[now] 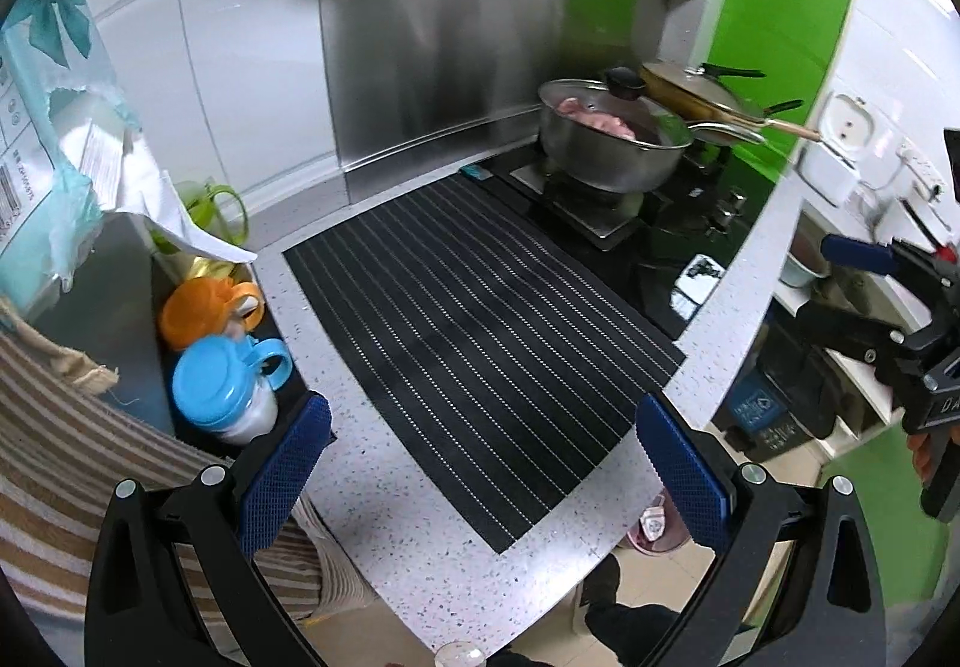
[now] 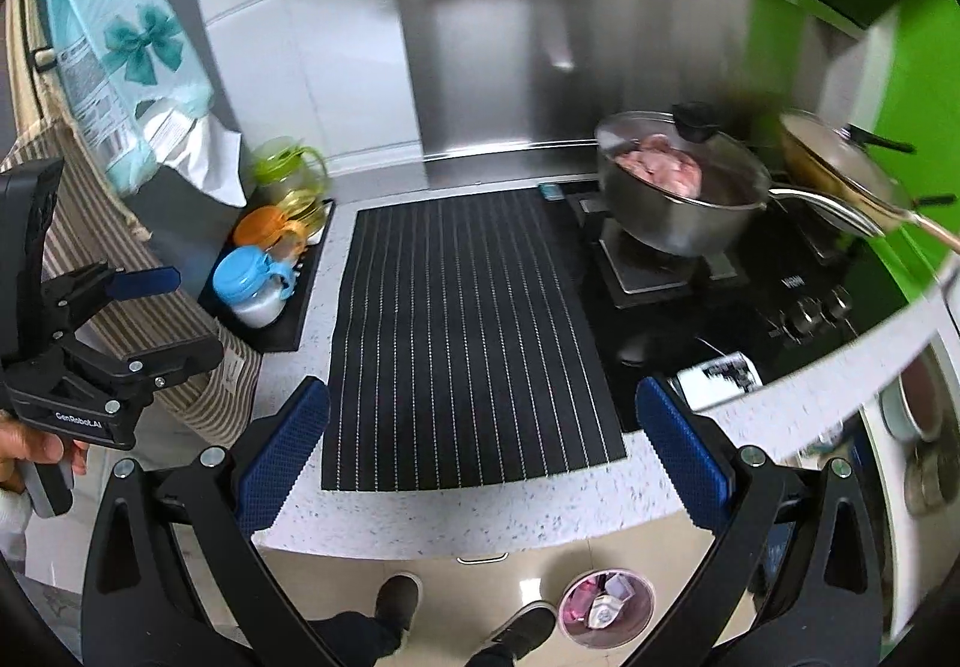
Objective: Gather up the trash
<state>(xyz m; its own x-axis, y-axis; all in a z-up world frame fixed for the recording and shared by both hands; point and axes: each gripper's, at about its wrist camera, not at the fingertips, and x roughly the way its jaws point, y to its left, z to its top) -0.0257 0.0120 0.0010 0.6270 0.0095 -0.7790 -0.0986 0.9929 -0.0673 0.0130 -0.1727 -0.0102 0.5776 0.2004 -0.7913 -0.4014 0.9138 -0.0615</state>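
Left wrist view, left to right: tissue pack (image 1: 42, 84) upper left, striped cloth (image 1: 54, 427) lower left, then three jars in a dark tray: green (image 1: 207, 211), orange (image 1: 198, 310), blue-lidded (image 1: 225, 388). Left gripper (image 1: 483, 466) at bottom centre, jaws spread wide, nothing between the blue pads. It hangs over the front of the striped black mat (image 1: 480, 325), which lies on the speckled counter (image 1: 420, 547). Upper right: steel pot (image 1: 612, 144) with a glass lid on the stove, pinkish meat inside; frying pan (image 1: 702, 93) just behind it. Far right edge: the other gripper seen side-on, well apart.

Right wrist view: left gripper at the left edge. Right gripper (image 2: 483, 466) bottom centre, jaws also wide apart and empty, over the mat's front edge. Trash bin (image 2: 606, 607) sits on the floor at bottom right of centre, below the counter edge, with wrappers in it, just right of the person's shoes (image 2: 396, 601).
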